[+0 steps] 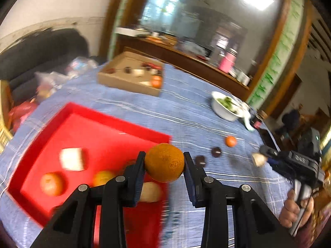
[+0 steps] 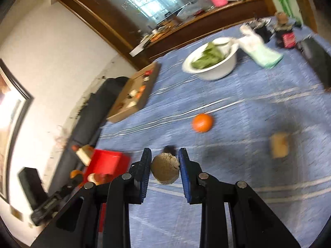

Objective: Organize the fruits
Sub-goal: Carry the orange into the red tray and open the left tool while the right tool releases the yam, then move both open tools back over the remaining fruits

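A: Left wrist view first. What has the left claw [image 1: 164,163] got?

B: It pinches an orange [image 1: 164,162] between its blue pads, lifted off the blue striped tabletop [image 1: 186,107]. The red tray [image 1: 86,136] lies to the left of the claw and slightly below it, and the orange hangs right over the tray's near right corner.

A: So the coming move turns on that?

B: I'd judge so: the fruit needs to travel leftward, further inside the tray rim, before release. The tray already carries two oranges, a pale cut block and a pale piece partly hidden behind the claw. The left claw is clearly the nearer one to the tray.

A: And the right claw?

B: Seen here at the right edge, well apart from the tray, carrying a pale piece at its tip, a hand on its handle.

A: Now the right wrist view.

B: The right claw [image 2: 164,168] is pinching a tan, rough-skinned round fruit [image 2: 164,170], the kind I cannot name. The tray sits far left of it. This view adds a loose tangerine [image 2: 202,122] and a tan block [image 2: 279,147] beyond the tray on the cloth, and shows the white bowl [image 2: 219,70] of greens more fully
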The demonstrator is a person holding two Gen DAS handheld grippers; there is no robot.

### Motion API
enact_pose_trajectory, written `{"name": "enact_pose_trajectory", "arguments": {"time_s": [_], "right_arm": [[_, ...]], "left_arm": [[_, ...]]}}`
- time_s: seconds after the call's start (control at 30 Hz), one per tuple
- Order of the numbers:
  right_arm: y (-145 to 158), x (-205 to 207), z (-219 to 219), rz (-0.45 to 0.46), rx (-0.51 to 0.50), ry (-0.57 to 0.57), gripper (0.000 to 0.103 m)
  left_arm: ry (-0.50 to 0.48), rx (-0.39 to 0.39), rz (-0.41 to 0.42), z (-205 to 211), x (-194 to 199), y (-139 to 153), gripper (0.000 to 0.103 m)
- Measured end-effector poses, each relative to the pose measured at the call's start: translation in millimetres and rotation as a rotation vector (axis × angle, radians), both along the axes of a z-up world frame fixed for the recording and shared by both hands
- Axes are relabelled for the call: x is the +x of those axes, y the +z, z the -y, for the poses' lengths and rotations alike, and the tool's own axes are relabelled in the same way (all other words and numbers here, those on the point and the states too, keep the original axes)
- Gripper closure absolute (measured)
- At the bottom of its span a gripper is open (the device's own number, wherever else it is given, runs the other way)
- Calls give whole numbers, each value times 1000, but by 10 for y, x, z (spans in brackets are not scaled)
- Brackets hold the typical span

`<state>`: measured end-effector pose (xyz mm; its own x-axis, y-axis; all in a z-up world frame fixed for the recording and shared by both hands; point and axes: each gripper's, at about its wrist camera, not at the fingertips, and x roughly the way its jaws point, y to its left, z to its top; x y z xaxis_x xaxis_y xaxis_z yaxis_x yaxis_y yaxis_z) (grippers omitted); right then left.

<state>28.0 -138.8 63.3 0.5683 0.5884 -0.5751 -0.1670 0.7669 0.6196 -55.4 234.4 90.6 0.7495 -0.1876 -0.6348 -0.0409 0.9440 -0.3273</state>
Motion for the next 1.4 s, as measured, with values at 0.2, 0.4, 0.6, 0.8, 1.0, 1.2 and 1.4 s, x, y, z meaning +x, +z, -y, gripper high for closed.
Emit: {"name": "enact_pose_trajectory", "arguments": {"time_s": [0.2, 0.4, 0.6, 0.8, 1.0, 1.2, 1.4], "right_arm": [[77, -140, -781, -38, 38, 148, 77], [77, -290, -1740, -38, -71, 300, 77], [-86, -540, -2502, -9, -239, 421, 77], [-268, -670, -2844, 26, -404, 434, 77], [-246, -690, -2942, 83, -467, 426, 60], [-121, -781, -2920, 135, -467, 415, 58], [-6, -853, -2634, 147, -427, 363, 58]], "left_arm": [[102, -13, -19, -479, -154, -168, 67], [190, -51, -53, -946, -291, -363, 67], [235, -69, -101, -1282, -333, -528, 67], [232, -69, -121, -1342, -279, -581, 66], [228, -92, -125, -1339, -331, -540, 60], [224, -71, -85, -1236, -451, -324, 48], [177, -22, -41, -958, -545, -80, 38]]}}
